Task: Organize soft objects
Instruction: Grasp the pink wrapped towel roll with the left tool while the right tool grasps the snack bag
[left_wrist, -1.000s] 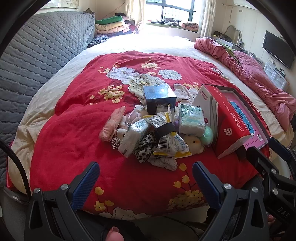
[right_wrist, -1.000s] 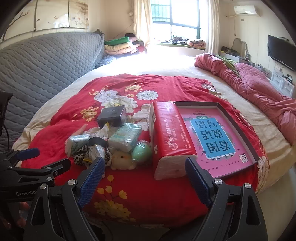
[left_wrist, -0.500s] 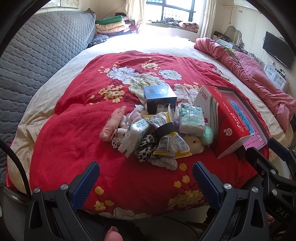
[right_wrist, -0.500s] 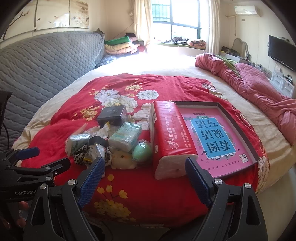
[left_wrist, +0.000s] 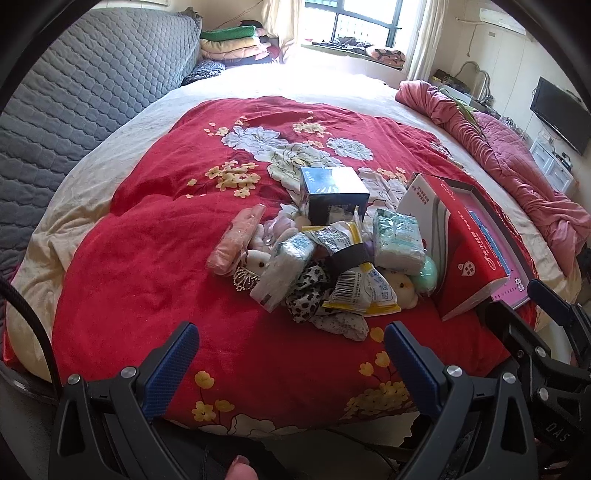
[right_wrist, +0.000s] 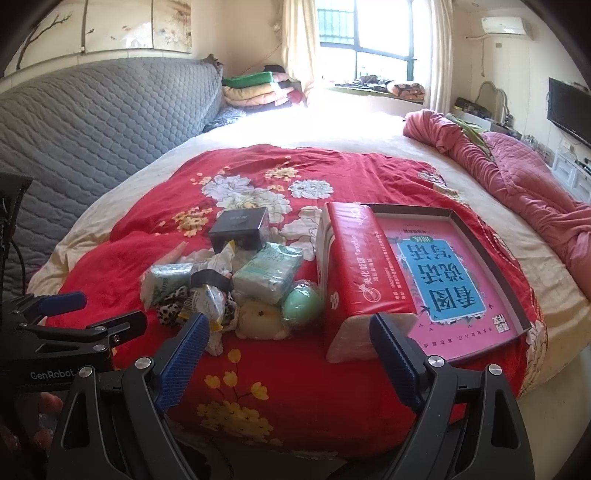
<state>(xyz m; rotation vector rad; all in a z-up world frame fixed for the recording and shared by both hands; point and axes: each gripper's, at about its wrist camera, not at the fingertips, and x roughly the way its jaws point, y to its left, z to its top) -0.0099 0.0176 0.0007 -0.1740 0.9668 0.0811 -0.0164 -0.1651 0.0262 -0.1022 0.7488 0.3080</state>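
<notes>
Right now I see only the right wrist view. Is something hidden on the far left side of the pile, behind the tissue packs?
Observer: Yes. The left wrist view shows a pink packet lying at the pile's left edge.
Operator: Is anything small beside it?
Observer: A small tiara lies on the red blanket, against a white bunny plush.
Operator: I see the left gripper only from the side. Does it hold something?
Observer: No. The left gripper is open, with nothing between its fingers, and it is short of the pile.
</notes>
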